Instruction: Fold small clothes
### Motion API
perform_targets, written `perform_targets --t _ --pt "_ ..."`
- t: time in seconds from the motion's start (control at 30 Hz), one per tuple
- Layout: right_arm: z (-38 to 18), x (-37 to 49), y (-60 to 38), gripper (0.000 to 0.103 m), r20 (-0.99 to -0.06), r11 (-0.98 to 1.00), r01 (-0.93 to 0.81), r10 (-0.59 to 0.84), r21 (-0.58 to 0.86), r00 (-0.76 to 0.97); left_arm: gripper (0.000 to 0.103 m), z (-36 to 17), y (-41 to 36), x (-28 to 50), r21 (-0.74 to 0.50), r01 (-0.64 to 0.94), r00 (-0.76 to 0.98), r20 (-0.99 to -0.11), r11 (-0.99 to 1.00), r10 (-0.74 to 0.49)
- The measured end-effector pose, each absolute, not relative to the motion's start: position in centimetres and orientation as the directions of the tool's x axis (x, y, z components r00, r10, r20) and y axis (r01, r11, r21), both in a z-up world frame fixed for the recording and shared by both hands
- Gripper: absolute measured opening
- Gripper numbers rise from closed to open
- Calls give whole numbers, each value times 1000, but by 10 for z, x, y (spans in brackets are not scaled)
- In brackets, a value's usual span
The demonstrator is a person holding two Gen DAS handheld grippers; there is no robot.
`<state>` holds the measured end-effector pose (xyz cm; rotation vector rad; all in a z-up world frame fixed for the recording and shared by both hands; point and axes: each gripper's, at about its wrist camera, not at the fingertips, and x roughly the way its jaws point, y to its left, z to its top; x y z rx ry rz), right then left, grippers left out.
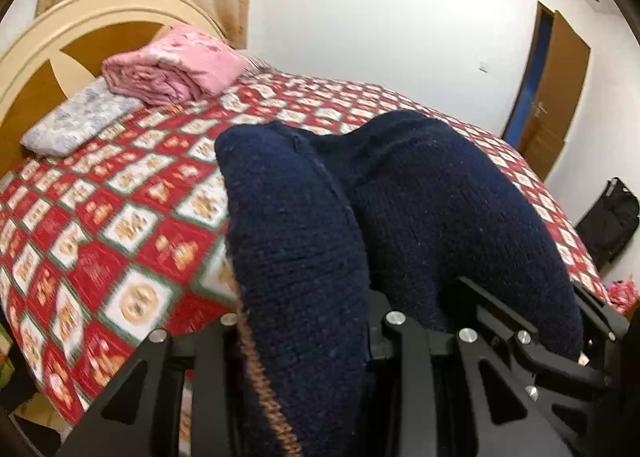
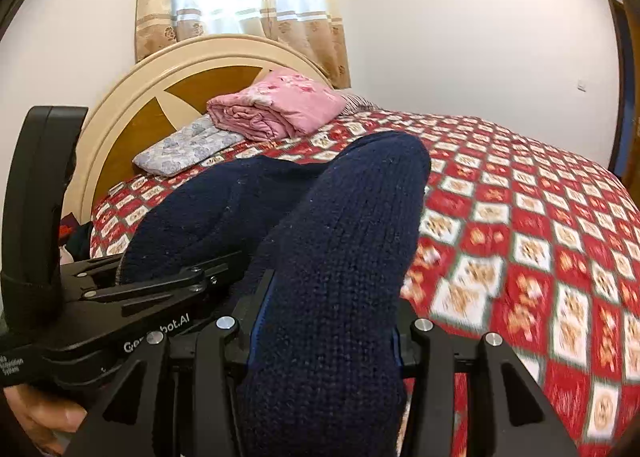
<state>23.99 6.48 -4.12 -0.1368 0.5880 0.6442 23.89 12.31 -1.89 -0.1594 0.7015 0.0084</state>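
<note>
Here, each hand-held gripper is clamping a thick fold of one dark navy knitted garment with an orange-brown trimmed edge [image 1: 304,241], and the knit is bulging forward and upward out of both sets of jaws, so the garment is being carried above the bed rather than lying on it. The left hand-held gripper [image 1: 308,337] is biting the part with the orange-brown trim, its jaws pressed together on the wool; the right hand-held gripper [image 2: 324,337] is doing the same on a second bunch, jaws held partly apart only by the bulk of knit between them. In the right wrist view the left tool is sitting just beside and to the left, with a person's hand [image 2: 38,423] gripping below it, which suggests the two held parts are being brought close together, probably to lay one half over the other. Ahead of both grippers, the bed with the red-and-white checked patterned quilt [image 2: 540,217] is offering a broad flat surface for setting the fold down. Farther ahead, near the round cream-and-brown wooden headboard [image 1: 60,45], a folded pink floral cloth [image 1: 180,65] is resting on a flat pale blue-grey floral pillow [image 1: 76,121], well clear of the working area.
</note>
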Motion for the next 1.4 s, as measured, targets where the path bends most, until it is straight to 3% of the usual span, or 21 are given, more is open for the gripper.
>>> perform_targets --t 0.2,0.43,0.47,0.6,0.7,0.8,0.93,1.07,1.13,1.2,1.4 --pt "-55 299 80 47 -539 785 -615 549 71 639 35 -30 131 285 -84 -129 768 -639 988 45" --pt "-147 374 81 47 -720 845 -531 408 64 562 35 -113 127 345 -33 -158 619 -782 987 72" --pt "-160 377 79 50 -738 854 -518 385 57 553 38 -120 128 342 -21 -169 644 -759 985 95" --pt "-171 381 58 53 -708 851 -502 451 157 543 41 -118 122 336 36 -139 668 -735 990 120" --pt "-171 380 58 57 -708 854 -498 443 148 550 45 -118 133 336 5 -149 657 -746 989 102" --pt "-168 377 53 67 -722 867 -475 426 153 545 55 -111 132 327 26 -153 647 -753 988 120" --pt "-157 367 33 67 -733 870 -444 443 214 516 71 -100 131 312 112 -165 657 -729 980 194" --pt "-127 325 3 67 -639 879 -439 448 187 625 72 -90 138 289 115 -174 671 -713 978 204" --pt "-112 301 0 64 -601 893 -438 406 102 688 72 -88 138 280 106 -180 673 -711 978 201" --pt "-106 288 3 40 -595 886 -458 402 64 696 72 -90 137 276 92 -183 672 -715 979 192" --pt "-135 290 23 36 -709 865 -500 378 42 595 72 -113 138 282 79 -177 616 -768 981 173"
